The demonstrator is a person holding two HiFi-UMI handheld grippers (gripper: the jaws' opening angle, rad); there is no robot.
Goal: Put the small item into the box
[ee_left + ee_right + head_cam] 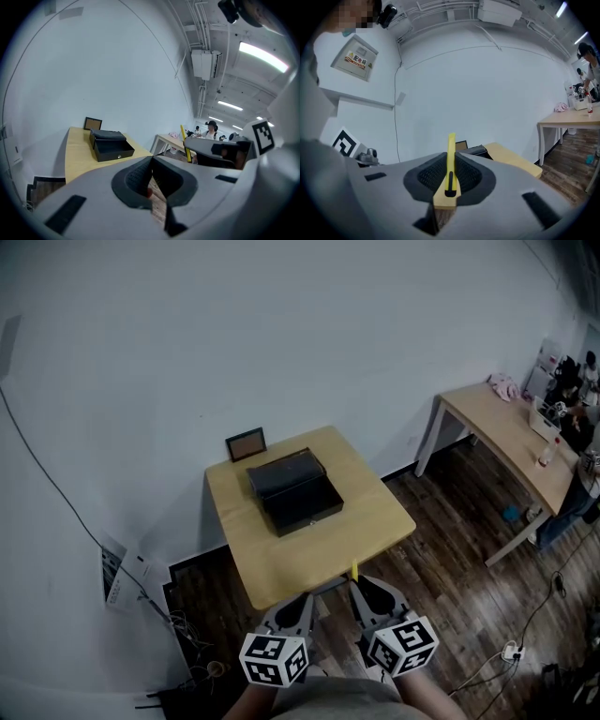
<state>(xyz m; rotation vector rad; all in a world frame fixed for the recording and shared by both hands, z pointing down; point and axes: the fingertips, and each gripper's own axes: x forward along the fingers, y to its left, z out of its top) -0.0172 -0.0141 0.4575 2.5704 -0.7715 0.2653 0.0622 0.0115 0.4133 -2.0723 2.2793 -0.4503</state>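
Observation:
A black box (292,486) lies open on the small wooden table (309,549); it also shows in the left gripper view (110,145) and, partly hidden, in the right gripper view (474,150). My right gripper (361,592) (450,153) is shut on a thin yellow utility knife (451,143) (354,570), which sticks out past the jaws and hangs just off the table's near edge. My left gripper (298,604) (152,160) sits beside it, jaws pressed together. A small reddish spot shows low between its pads; I cannot tell what it is.
A small brown picture frame (247,443) stands behind the box against the white wall. A longer wooden table (511,432) with bottles and people at it stands to the right. Papers (117,573) and cables lie on the dark wood floor at the left.

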